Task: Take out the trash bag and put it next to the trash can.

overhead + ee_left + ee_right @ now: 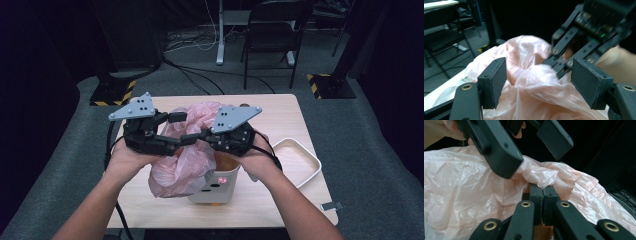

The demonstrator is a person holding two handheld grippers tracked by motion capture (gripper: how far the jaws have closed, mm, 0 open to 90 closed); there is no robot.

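Pink plastic bag held up over small white bin near front of wooden table, draped partly down bin's left side. Right gripper: jaws pressed together, pinching bunched fold of bag film. Left gripper: jaws spread wide, bag film between them, not clamped. Left gripper sits just left of right gripper above bag in high view. Bin front has red light. White tray on table at right edge, apart from bin. Folding chair behind table.
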